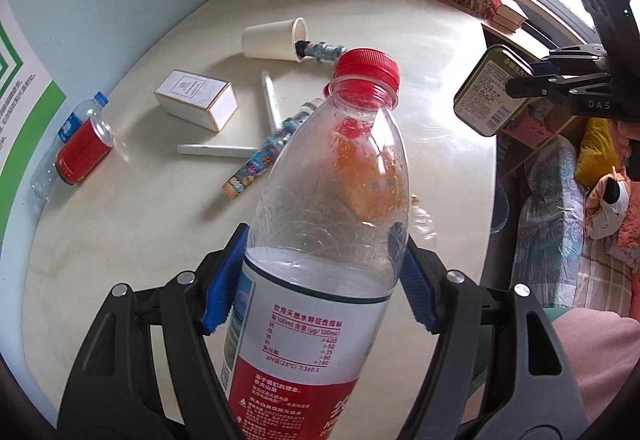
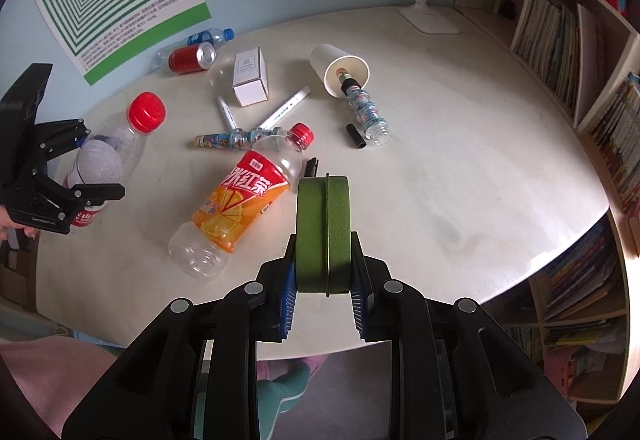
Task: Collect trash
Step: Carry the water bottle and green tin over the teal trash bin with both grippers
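While both claws are loaded, nothing else can be picked up: trash left on table.
Left gripper (image 1: 320, 272) is clamped on a water bottle (image 1: 320, 240), cap pointing away from the claw, held above the table (image 1: 140, 220). Right gripper (image 2: 323, 292) is clamped on a green tin (image 2: 323, 232), held on edge with its long axis running forward along the fingers, over the near table edge. Remaining trash, left to right in the right wrist view: red can (image 2: 191, 58), small box (image 2: 250, 77), pens (image 2: 285, 108), orange bottle (image 2: 236, 206), paper cup (image 2: 340, 69). Orange bottle lies just left of and ahead of the tin, long axis diagonal, cap far-right, base near-left; right claw looks nearer to it. No bin visible, so I can't tell which way the drop-off lies.
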{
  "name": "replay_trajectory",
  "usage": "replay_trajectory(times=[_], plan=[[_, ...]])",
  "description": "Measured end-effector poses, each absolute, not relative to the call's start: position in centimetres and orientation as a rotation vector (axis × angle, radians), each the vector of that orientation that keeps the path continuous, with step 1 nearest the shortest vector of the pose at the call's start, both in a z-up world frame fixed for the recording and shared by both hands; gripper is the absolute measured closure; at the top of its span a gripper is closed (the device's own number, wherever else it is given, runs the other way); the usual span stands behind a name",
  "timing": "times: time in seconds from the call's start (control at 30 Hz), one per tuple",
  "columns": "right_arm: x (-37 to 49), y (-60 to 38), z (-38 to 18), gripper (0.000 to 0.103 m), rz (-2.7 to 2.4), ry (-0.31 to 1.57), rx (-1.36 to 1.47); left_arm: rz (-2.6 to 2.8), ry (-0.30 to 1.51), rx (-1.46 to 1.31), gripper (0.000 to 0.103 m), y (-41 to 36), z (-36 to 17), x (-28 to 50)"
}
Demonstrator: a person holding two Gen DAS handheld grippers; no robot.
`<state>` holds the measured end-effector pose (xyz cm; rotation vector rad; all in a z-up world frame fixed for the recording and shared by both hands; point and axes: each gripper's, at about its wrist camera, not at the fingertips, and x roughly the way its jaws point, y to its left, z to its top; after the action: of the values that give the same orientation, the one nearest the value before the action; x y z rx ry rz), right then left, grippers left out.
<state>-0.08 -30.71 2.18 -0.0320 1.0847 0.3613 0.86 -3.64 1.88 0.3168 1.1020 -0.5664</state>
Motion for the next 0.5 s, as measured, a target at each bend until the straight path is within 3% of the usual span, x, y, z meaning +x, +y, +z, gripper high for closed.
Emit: replay_trajectory(times=[0.23, 0.5], plan=[[-6.3, -35.3, 2.7, 0.079, 0.236, 1.099, 0.060, -0.787, 1.111, 0.389, 0.036, -10.5, 2.2, -2.2], [-12.5, -45.1, 0.4, 0.079, 0.129, 1.110, 0.155, -0.941, 1.148, 0.468, 0.036, -23.3, -0.2, -6.5]])
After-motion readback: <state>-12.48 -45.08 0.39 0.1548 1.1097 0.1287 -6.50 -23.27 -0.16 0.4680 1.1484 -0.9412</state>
